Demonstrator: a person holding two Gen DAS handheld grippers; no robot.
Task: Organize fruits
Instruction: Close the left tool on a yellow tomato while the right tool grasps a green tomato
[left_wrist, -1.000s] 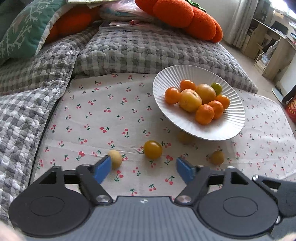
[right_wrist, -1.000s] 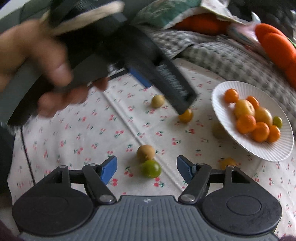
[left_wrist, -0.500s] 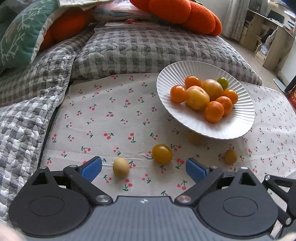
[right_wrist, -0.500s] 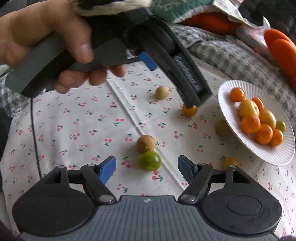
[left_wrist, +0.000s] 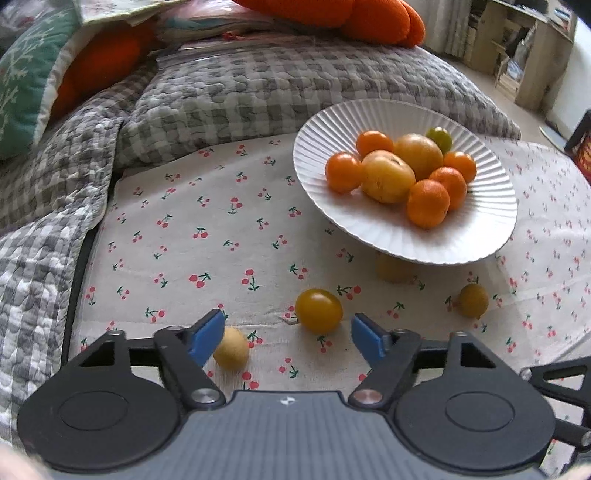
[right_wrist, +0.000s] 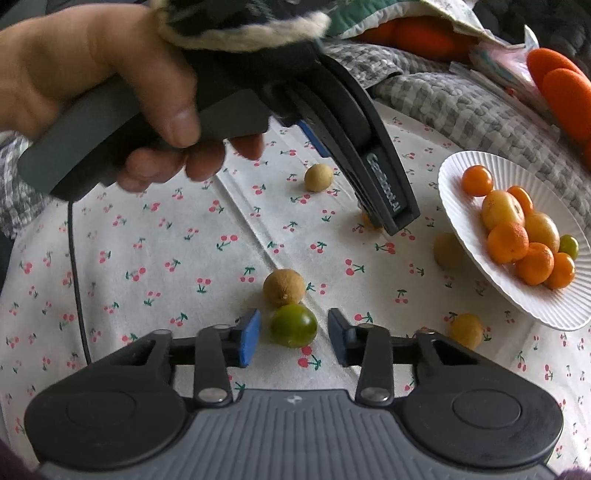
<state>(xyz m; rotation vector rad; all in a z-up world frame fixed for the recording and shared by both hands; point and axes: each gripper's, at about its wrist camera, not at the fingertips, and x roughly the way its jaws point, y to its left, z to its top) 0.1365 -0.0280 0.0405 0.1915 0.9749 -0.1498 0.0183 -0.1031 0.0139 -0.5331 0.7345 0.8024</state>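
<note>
The right gripper (right_wrist: 293, 338) has just been closing: its jaws, formerly wide apart, now stand narrowly either side of the green tomato (right_wrist: 293, 325), with slim gaps visible at both blue pads. The left gripper (left_wrist: 288, 338) opened wider half a second ago and has since been closing partway; the yellow tomato (left_wrist: 318, 310) now lies between its fingertips, untouched, and the pale round fruit (left_wrist: 231, 349) sits just beside the left pad. The left gripper has descended closer to the cherry-print cloth (left_wrist: 207, 236).
</note>
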